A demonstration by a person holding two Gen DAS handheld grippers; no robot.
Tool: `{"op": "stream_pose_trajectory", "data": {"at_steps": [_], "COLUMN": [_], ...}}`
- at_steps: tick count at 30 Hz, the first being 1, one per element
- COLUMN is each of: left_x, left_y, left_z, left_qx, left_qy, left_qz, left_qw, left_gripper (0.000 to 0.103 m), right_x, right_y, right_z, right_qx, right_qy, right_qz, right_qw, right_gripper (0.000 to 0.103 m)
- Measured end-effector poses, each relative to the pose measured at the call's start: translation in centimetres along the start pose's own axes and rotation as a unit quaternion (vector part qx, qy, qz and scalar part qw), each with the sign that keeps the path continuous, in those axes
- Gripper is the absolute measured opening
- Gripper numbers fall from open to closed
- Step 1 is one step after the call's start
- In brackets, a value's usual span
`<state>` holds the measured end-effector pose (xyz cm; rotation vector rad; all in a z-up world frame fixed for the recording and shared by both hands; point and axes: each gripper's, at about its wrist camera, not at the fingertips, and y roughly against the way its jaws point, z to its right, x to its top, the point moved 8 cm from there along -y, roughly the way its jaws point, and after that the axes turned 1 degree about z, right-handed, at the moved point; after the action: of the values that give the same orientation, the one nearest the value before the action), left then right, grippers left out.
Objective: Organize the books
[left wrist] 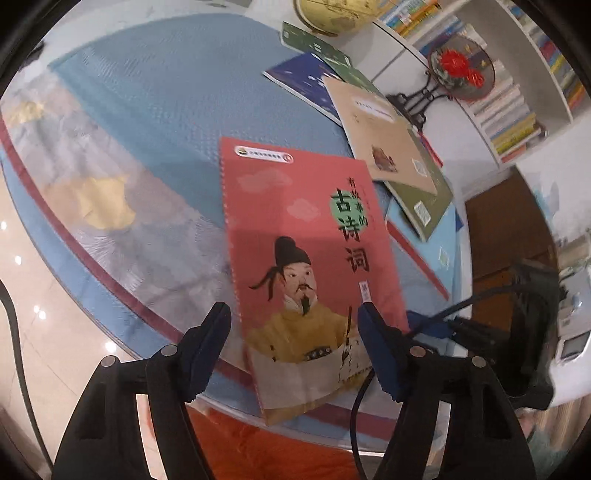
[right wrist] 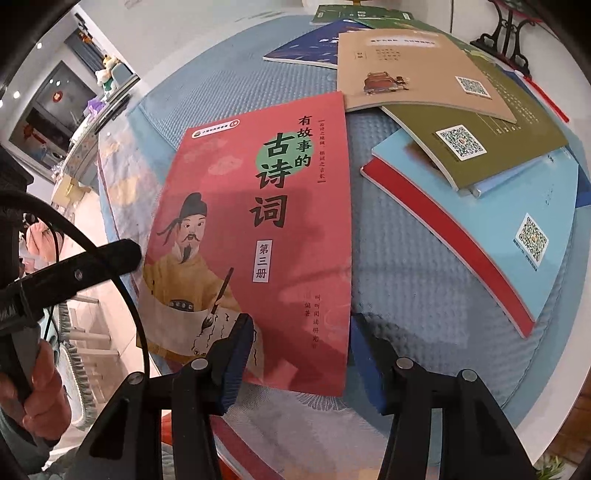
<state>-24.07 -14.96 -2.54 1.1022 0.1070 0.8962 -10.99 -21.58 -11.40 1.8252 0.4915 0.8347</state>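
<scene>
A red book with a poet on its cover lies on the blue table mat; its near end juts past the table edge. My left gripper is open, its fingers standing on either side of the book's near end. In the right wrist view the same red book lies in the middle. My right gripper is open over its lower right corner. A loose pile of books lies to the right: tan, olive, light blue with red spine, navy.
A globe and a green book sit at the table's far side. A fan ornament on a black stand and bookshelves stand beyond. The left gripper and the hand holding it show at the right wrist view's left.
</scene>
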Motion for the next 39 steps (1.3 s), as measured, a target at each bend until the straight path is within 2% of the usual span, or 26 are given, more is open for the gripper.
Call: {"op": "stream_pose_trajectory", "data": {"at_steps": [4,6,8,12,15,16,18,19,20,22,24,28,30,31,33,34,37,38,39], "left_x": [0.2,0.4,-0.1,-1.3,-1.0,-0.4,0.4,0.7,0.9,0.8,0.5,0.4,0.6,0.8,1.2,1.6,1.7,1.7,1.7], "left_y": [-2.3,-2.7,-2.8,-2.3,-0.7,0.3,1.6,1.8,1.6,0.1,-1.8,-2.8,-2.4,-1.7,-0.3,0.3,0.3,-0.3,-0.8], "left_z": [-0.8,-0.7,-0.3,0.0,0.2,0.6,1.3,1.6,1.8,1.4,0.7,0.4,0.6,0.8,1.2,1.6,1.7,1.4,1.2], "left_qx": [-0.001,0.003,0.008,-0.019,-0.079,-0.115,-0.161,-0.170,-0.160,-0.106,-0.059,-0.036,-0.063,-0.092,-0.160,-0.182,-0.208,-0.206,-0.194], "left_qy": [0.004,-0.005,-0.015,-0.011,0.027,0.044,0.060,0.061,0.053,0.028,0.022,0.021,0.044,0.064,0.099,0.109,0.131,0.143,0.142], "left_qz": [-0.033,-0.023,-0.030,-0.037,-0.020,-0.007,0.009,0.011,0.011,0.002,-0.010,-0.009,-0.009,-0.003,0.004,0.011,0.011,0.005,0.001], "left_qw": [0.9994,0.9997,0.9994,0.9991,0.9964,0.9924,0.9850,0.9834,0.9857,0.9939,0.9980,0.9991,0.9970,0.9937,0.9821,0.9771,0.9692,0.9680,0.9706], "left_gripper": [0.068,0.068,0.065,0.064,0.063,0.064,0.064,0.064,0.064,0.064,0.063,0.053,0.053,0.053,0.053,0.053,0.053,0.053,0.053], "right_x": [0.0,0.0,-0.1,-0.3,0.0,-0.1,0.1,0.1,0.1,0.2,0.2,0.1,0.2,0.2,0.3,0.3,0.3,0.2,0.2], "right_y": [0.1,0.1,0.2,0.1,0.2,0.3,0.4,0.4,0.4,0.5,0.6,0.9,0.9,1.0,1.1,1.2,1.2,1.3,1.3], "right_z": [0.2,0.1,0.0,-0.1,0.6,0.7,1.1,1.3,1.4,1.6,1.6,2.0,2.4,2.6,2.9,3.1,3.2,3.3,3.2], "right_qx": [-0.004,-0.009,-0.011,-0.018,-0.008,-0.002,0.016,0.025,0.030,0.036,0.038,0.043,0.047,0.051,0.061,0.066,0.072,0.072,0.071], "right_qy": [0.003,0.009,0.014,0.019,0.002,-0.004,-0.021,-0.028,-0.034,-0.040,-0.043,-0.050,-0.058,-0.064,-0.071,-0.077,-0.083,-0.083,-0.081], "right_qz": [0.000,0.000,0.003,0.006,0.008,0.008,0.009,0.009,0.009,0.008,0.009,0.009,0.008,0.008,0.007,0.007,0.007,0.007,0.007], "right_qw": [1.000,1.000,1.000,1.000,1.000,1.000,1.000,0.999,0.999,0.999,0.998,0.998,0.997,0.997,0.996,0.995,0.994,0.994,0.994], "right_gripper": [0.053,0.053,0.053,0.052,0.052,0.052,0.052,0.052,0.052,0.052,0.052,0.053,0.054,0.054,0.054,0.054,0.057,0.058,0.058]}}
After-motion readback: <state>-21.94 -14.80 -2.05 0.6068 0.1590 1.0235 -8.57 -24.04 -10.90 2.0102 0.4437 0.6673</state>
